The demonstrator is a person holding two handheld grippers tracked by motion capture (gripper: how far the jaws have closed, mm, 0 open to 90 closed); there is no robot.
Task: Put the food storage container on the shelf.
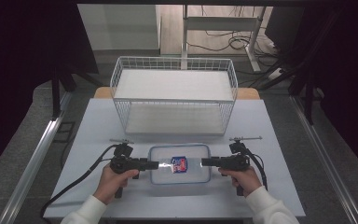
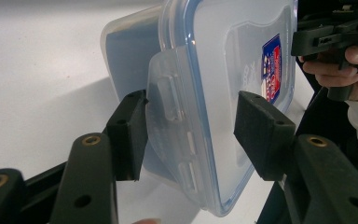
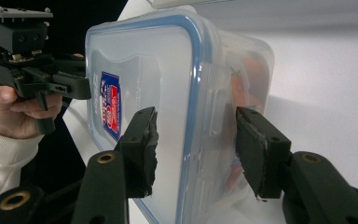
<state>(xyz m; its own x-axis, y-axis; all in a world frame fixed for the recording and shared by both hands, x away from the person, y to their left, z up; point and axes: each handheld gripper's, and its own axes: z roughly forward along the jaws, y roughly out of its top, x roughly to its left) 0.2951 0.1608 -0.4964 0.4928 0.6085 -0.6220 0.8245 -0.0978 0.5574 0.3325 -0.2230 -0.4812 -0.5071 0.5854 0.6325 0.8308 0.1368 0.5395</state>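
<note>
Clear plastic container [image 1: 181,164], blue-rimmed lid on, red-blue label at lid centre. Sits flat near the table's [image 1: 98,126] front edge, roughly mid-width. Side latch flaps at both short ends.

Box [image 1: 180,164]: clear glossy plastic, blue-rimmed lid, printed paper-like label [image 1: 179,164]. Basket [image 1: 174,94]: white-coated wire. Table [image 1: 98,121]: smooth matt white. Gripper pads [image 3: 147,149]: matt black, rough, worn at the edges.

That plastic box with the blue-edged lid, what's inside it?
Through the plastic box's cloudy side wall, something orange-red shows inside. Its shape and kind cannot be told; the lid and its label cover the rest.
</note>
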